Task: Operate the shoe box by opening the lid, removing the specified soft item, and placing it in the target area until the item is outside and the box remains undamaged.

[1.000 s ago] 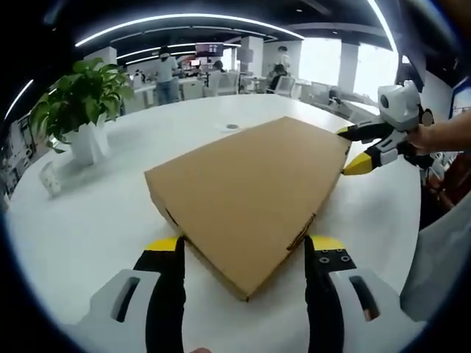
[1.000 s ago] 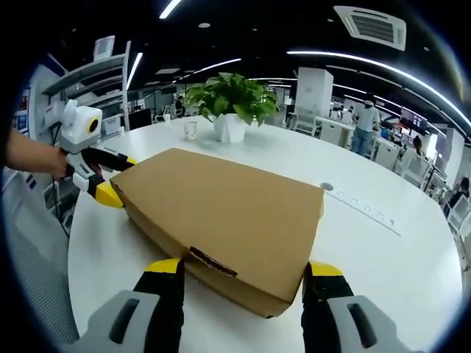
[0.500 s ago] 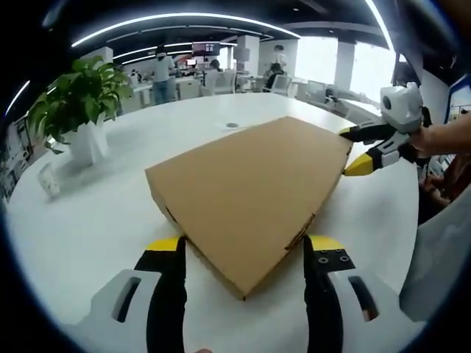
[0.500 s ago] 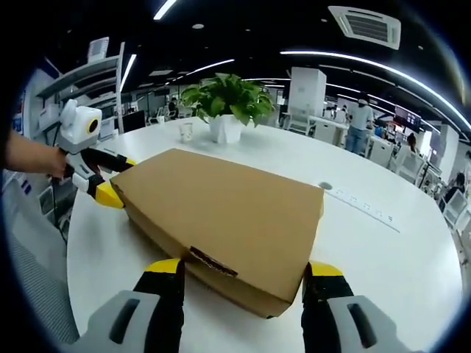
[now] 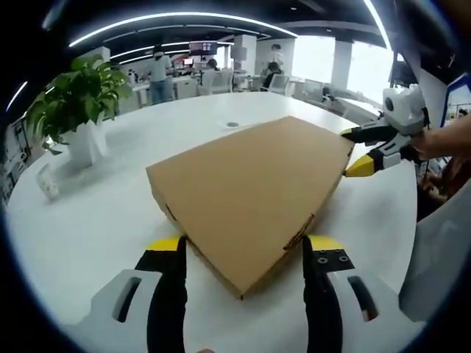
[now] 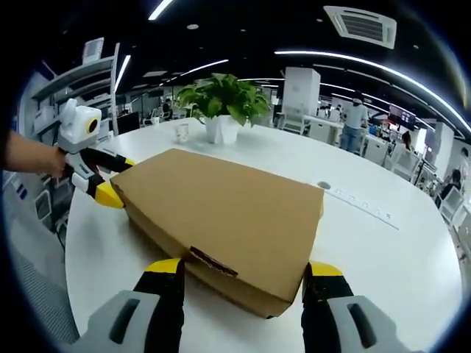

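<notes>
A closed brown cardboard shoe box (image 5: 250, 184) lies flat on the round white table (image 5: 96, 228). My left gripper (image 5: 244, 246) is open, and its yellow-tipped jaws straddle the box's near corner. At the opposite corner my right gripper (image 5: 352, 151) is open too, held by a hand, with one jaw on each side of the corner. In the right gripper view the same box (image 6: 221, 206) has its lid tab facing me between the open jaws of my right gripper (image 6: 243, 268). The left gripper (image 6: 116, 179) straddles the far left corner. The lid is down and the contents are hidden.
A potted plant (image 5: 77, 110) in a white pot stands on the table beyond the box, with a small cup (image 6: 182, 131) beside it. A round cable port (image 5: 232, 125) sits in the tabletop. The person's clothing (image 5: 441, 250) is at the table edge. Desks and people fill the background.
</notes>
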The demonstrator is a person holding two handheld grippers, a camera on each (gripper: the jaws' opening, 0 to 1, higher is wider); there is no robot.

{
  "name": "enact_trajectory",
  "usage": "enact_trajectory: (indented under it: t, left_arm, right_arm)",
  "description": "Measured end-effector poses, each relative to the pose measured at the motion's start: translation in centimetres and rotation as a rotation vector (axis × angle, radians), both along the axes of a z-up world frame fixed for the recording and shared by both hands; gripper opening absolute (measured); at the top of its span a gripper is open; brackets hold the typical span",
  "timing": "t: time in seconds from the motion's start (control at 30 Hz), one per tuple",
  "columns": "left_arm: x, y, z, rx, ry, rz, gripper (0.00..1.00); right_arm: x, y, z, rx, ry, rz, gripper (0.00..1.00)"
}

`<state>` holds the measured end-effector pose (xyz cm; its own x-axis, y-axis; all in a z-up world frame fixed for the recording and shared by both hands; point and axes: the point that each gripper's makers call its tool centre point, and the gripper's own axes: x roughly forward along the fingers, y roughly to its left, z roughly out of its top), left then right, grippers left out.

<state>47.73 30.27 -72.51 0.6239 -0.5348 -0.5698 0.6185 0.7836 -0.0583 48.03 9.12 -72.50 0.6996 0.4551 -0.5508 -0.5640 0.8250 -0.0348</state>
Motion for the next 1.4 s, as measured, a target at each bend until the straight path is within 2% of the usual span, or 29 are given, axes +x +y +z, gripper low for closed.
enact_trajectory:
  t: [0.57,1.0,1.4]
  left_arm:
    - [0.7,1.2,-0.1,0.010,0.011,-0.041,0.63]
    - [0.6,1.6,0.3,0.049,0.030,-0.074,0.64]
    - [0.9,2.9,0.3,0.077,0.054,-0.099,0.63]
  right_arm:
    - [-0.4,1.3,0.0,-0.004,0.006,-0.043,0.62]
    - [-0.6,2.4,0.0,-0.006,0.008,-0.088,0.62]
    - [-1.1,3.8,0.1,0.007,0.009,-0.124,0.61]
